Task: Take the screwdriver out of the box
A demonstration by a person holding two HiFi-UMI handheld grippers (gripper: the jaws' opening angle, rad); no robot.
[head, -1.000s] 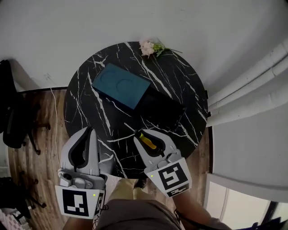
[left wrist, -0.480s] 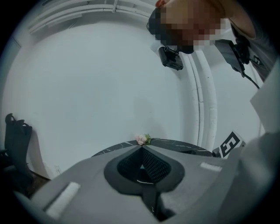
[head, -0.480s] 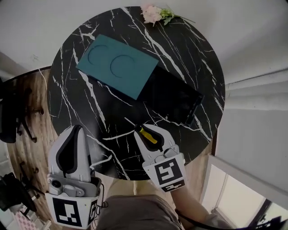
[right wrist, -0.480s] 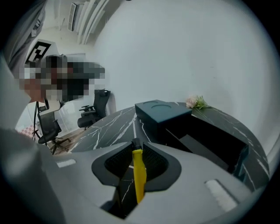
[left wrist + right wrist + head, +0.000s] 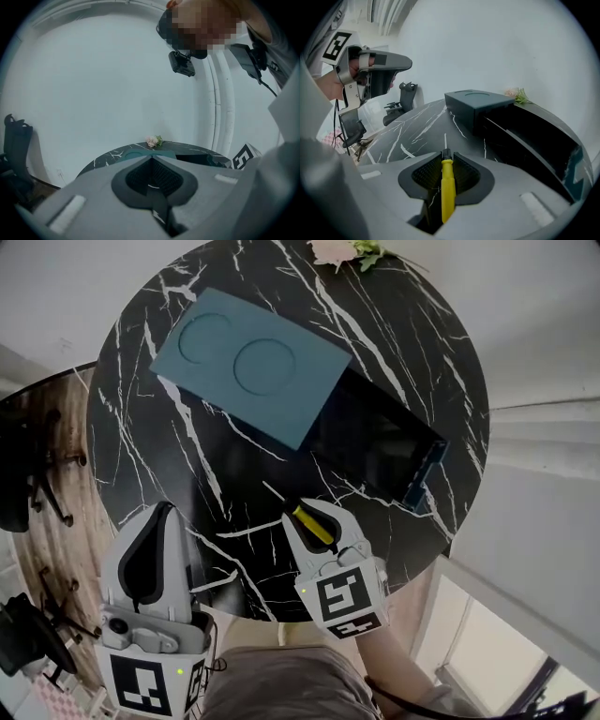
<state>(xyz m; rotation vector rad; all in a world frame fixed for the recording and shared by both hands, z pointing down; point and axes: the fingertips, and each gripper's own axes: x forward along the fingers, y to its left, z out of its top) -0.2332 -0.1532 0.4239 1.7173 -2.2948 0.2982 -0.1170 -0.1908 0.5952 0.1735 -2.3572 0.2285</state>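
My right gripper [image 5: 310, 513] is shut on the yellow-handled screwdriver [image 5: 313, 525] just above the near part of the black marble table [image 5: 169, 465]. The handle [image 5: 447, 187] lies lengthwise between the pads, with the thin shaft pointing ahead. The open black box [image 5: 375, 442] lies beyond it to the right. Its teal lid [image 5: 248, 367] rests across the box's left end. My left gripper [image 5: 167, 510] is shut and holds nothing. It hangs over the table's near left edge and also shows in the right gripper view [image 5: 408, 62].
A small pink flower [image 5: 342, 249] lies at the table's far edge. A dark chair [image 5: 19, 474] stands on the wooden floor to the left. White walls and pipes close in behind and to the right.
Both grippers have sunk toward the table, which now fills more of the head view. The right gripper still holds the screwdriver. The left stays shut.
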